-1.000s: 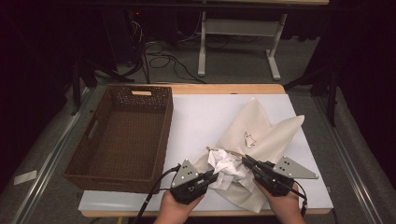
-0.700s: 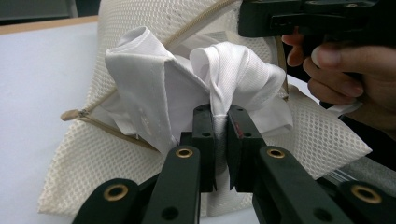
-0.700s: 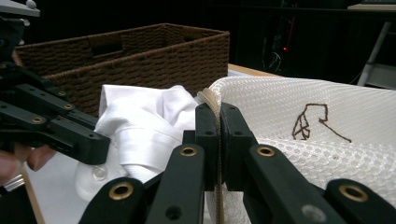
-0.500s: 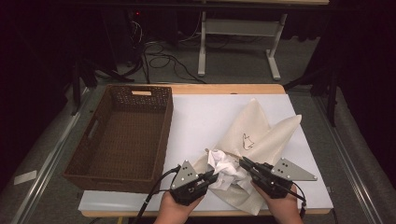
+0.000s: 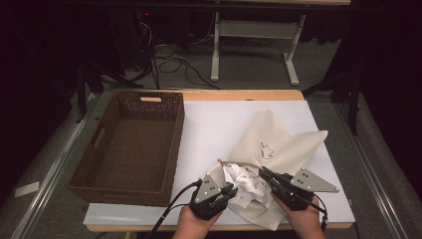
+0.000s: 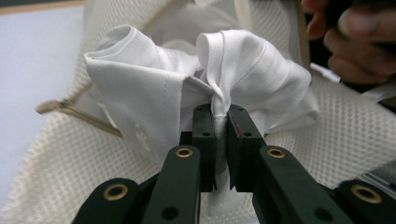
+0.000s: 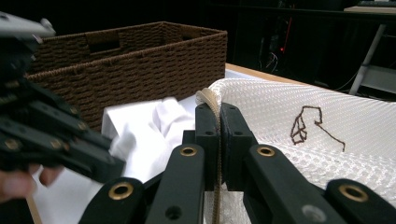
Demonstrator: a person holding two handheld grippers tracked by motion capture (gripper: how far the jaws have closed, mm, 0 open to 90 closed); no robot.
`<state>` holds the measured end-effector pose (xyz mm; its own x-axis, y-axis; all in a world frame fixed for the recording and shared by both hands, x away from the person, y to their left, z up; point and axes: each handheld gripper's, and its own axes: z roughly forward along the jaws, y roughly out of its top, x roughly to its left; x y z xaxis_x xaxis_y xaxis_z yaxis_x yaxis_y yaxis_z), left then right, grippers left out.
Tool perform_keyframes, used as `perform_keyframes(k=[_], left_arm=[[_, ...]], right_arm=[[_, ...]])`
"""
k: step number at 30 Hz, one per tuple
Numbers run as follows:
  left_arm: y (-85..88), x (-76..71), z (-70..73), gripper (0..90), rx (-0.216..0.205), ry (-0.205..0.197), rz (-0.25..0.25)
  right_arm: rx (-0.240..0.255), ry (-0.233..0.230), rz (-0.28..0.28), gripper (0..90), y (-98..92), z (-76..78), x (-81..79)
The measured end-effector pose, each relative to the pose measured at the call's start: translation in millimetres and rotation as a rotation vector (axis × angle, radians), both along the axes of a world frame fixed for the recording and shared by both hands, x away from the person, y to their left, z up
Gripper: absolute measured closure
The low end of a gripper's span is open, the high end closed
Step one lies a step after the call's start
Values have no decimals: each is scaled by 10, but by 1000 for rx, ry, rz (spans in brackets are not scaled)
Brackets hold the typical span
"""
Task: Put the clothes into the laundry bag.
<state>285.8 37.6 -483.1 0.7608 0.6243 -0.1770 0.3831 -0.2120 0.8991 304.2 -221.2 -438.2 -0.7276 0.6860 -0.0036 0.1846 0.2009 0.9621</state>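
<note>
A cream mesh bag with a dark stitched logo lies on the white table cover. A crumpled white shirt sits at the bag's near mouth. My left gripper is shut on a twisted fold of the shirt, pinched between the two pads. My right gripper is shut on the bag's corded rim and holds that edge up. In the right gripper view the shirt lies just left of the jaws, beside the mesh bag.
A brown woven basket stands on the left of the table, close to the left hand. A tan drawstring trails from the bag. The white cover is bare between basket and bag. Table legs and cables lie beyond the far edge.
The left gripper has shifted slightly toward the bag's mouth and lower, carrying the shirt with it. The right gripper has stayed where it was, holding the rim.
</note>
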Motion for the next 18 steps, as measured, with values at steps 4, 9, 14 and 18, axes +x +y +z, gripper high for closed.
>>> perform_keyframes(k=[4, 9, 14, 18], left_arm=[[-73, 58, -108, 827, 41, 21, 19], [-155, 123, -200, 827, 79, 25, 31], [-285, 190, -283, 827, 108, 29, 49], [-374, 230, -282, 826, 124, 21, 53]], right_arm=[[-4, 2, 4, 888, 12, -15, -3], [-11, 1, 4, 888, 20, -24, 0], [-6, 8, 1, 888, 16, -29, 5], [-3, 6, 0, 888, 5, -26, 7]])
